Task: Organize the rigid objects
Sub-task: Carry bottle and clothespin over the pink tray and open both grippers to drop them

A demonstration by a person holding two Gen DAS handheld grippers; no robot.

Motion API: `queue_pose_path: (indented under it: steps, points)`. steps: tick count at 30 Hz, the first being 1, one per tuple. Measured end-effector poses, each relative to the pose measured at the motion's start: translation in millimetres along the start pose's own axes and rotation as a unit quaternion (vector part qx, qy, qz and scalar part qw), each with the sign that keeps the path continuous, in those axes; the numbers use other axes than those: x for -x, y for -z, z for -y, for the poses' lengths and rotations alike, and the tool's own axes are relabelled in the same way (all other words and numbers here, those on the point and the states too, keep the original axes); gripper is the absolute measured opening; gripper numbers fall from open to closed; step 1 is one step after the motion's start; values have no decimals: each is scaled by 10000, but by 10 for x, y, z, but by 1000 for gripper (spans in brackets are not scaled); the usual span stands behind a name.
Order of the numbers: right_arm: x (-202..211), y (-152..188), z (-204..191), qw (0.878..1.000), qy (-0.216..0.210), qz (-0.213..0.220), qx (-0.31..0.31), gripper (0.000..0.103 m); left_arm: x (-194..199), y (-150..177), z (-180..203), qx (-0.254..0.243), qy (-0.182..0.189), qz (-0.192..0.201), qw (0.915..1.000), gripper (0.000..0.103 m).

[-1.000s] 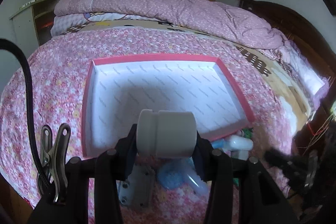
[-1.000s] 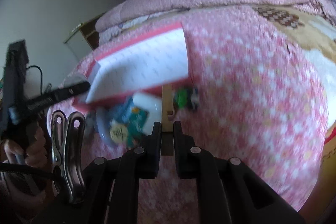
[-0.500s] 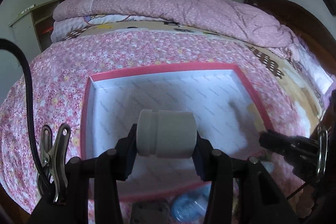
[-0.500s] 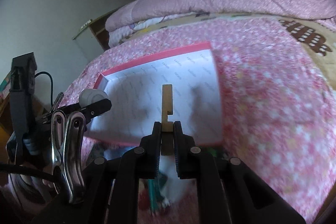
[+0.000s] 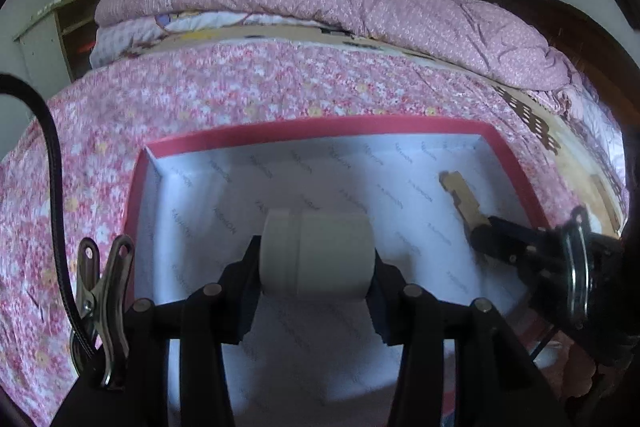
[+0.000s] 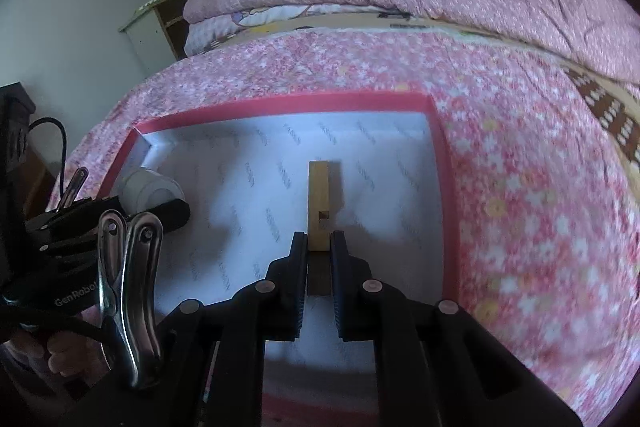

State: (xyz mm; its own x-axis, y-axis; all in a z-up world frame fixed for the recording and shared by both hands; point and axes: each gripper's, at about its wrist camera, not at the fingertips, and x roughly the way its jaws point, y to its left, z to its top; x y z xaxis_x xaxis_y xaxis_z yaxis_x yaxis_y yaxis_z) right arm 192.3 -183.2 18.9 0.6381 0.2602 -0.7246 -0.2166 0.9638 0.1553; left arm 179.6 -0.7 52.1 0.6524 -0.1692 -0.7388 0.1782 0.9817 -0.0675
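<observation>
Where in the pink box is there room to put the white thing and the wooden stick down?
The box looks bare inside. Free floor runs along the far red wall, into the far left corner, and between the white bottle in the left gripper and the wooden piece in the right gripper. It is crowded only where the grippers hang.

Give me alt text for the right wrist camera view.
The right gripper clamps a notched wooden block above a white-lined, red-rimmed box on a pink floral bedspread. At left, the left gripper holds a white plastic cylinder over the box's corner.
</observation>
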Motion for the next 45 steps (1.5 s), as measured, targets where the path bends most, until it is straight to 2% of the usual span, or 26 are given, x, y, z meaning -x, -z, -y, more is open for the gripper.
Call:
queue_pose_path:
  steps: [7, 13, 16, 21, 26, 28, 30, 32, 34, 39, 45]
  points:
    - [-30, 14, -74, 9992, 300, -7, 280, 12, -57, 3, 99, -215, -141, 65, 9996, 48]
    - [14, 51, 50, 9976, 655, -90, 188, 12, -49, 21, 134, -176, -30, 58, 9998, 48]
    - [42, 60, 177, 9978, 656, -126, 7, 11, -60, 14, 168, -208, 11, 68, 9998, 48]
    - [58, 84, 163, 9960, 882, -133, 77, 11, -93, -4, 223, -303, -13, 74, 9995, 48]
    - [67, 90, 187, 9961, 870, -134, 18, 11, -103, -4, 251, -361, -44, 110, 9993, 48]
    - [70, 88, 191, 9962, 858, -129, -12, 11, -99, -1, 265, -399, -71, 103, 9991, 50]
    - [71, 91, 198, 9966, 823, -91, -19, 11, -98, -5, 288, -463, -40, 40, 9989, 61]
    - [83, 106, 197, 9972, 746, -5, -49, 11, -89, 10, 306, -522, -2, -2, 9986, 67]
    - [96, 122, 189, 9981, 603, 68, -80, 16, -79, 32, 314, -556, -22, 8, 9985, 68]
    - [138, 136, 84, 9989, 461, 31, 26, 36, -22, 60, 253, -461, -2, -49, 9989, 68]
    - [319, 191, 40, 9993, 303, 231, -28, 37, 235, 81, 91, -218, -40, 84, 9997, 68]
